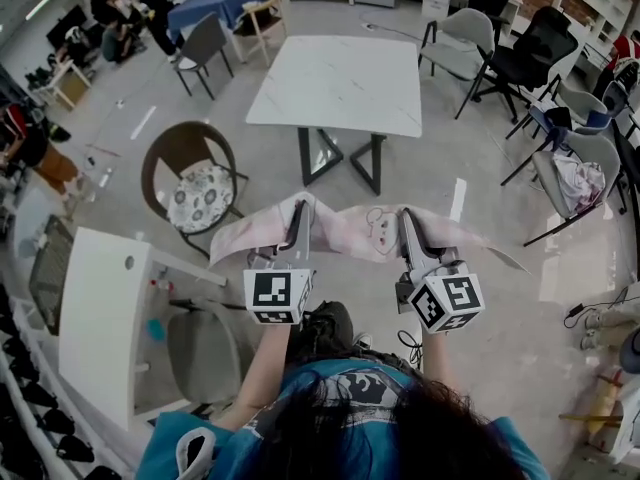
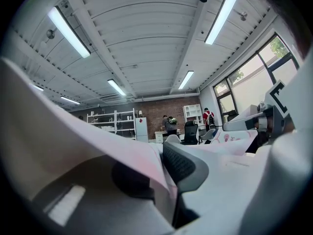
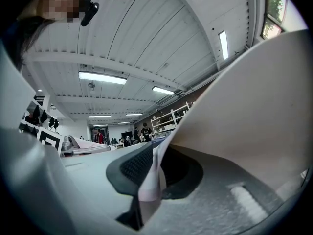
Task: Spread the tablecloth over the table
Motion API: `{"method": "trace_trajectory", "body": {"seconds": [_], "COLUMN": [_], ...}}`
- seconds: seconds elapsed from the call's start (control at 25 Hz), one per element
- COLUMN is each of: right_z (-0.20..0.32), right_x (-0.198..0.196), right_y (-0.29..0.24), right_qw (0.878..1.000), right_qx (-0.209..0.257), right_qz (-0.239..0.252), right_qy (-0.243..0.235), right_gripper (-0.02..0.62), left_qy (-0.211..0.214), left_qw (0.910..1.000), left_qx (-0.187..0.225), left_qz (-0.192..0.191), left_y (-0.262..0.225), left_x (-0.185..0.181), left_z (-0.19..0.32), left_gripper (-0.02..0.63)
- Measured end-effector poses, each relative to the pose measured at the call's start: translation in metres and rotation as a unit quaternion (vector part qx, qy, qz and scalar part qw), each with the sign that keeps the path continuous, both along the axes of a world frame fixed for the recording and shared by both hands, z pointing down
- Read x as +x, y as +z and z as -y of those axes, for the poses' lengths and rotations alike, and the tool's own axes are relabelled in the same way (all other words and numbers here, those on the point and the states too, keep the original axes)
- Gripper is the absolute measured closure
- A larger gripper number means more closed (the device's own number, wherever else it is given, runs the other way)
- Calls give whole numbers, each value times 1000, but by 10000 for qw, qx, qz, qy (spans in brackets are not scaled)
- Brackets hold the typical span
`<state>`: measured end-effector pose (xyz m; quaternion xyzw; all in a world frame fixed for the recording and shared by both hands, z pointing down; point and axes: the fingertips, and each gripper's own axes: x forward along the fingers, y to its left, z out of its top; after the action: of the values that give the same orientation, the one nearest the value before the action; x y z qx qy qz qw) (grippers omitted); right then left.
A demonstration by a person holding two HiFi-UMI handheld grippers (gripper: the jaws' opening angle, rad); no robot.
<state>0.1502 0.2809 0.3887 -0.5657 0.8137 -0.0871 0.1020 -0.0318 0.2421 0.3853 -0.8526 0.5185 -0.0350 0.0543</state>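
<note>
Ribbed pads (image 2: 178, 163) on seemingly thin tablecloth (image 1: 350, 230)

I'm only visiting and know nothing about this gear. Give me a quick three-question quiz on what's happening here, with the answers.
1. True or false: the tablecloth already lies on the table.
2. What are the left claw and the right claw doing? A) both hang open and empty; B) each pinches the tablecloth; C) one grips a chair.
3. Which claw is nearer the cartoon pig printed on the cloth?

Key: 1 false, it is held up in the air, short of the table. 2 B. 3 the right claw.
</note>
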Motion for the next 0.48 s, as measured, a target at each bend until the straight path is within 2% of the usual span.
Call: {"method": "trace_trajectory", "body": {"seconds": [0.48], "right_z": [19], "right_x": [0], "right_y": [4], "right_qw": [9997], "right_qx": [-6], "right_qz": [129], "right_qy": [-212], "right_gripper": [546], "left_qy": [-97], "left_qw": [9998], "left_qx": [-60], "left_qz": [180], "left_y": [4], "left_x": [3], "left_z": [13], "left_gripper": [531]}}
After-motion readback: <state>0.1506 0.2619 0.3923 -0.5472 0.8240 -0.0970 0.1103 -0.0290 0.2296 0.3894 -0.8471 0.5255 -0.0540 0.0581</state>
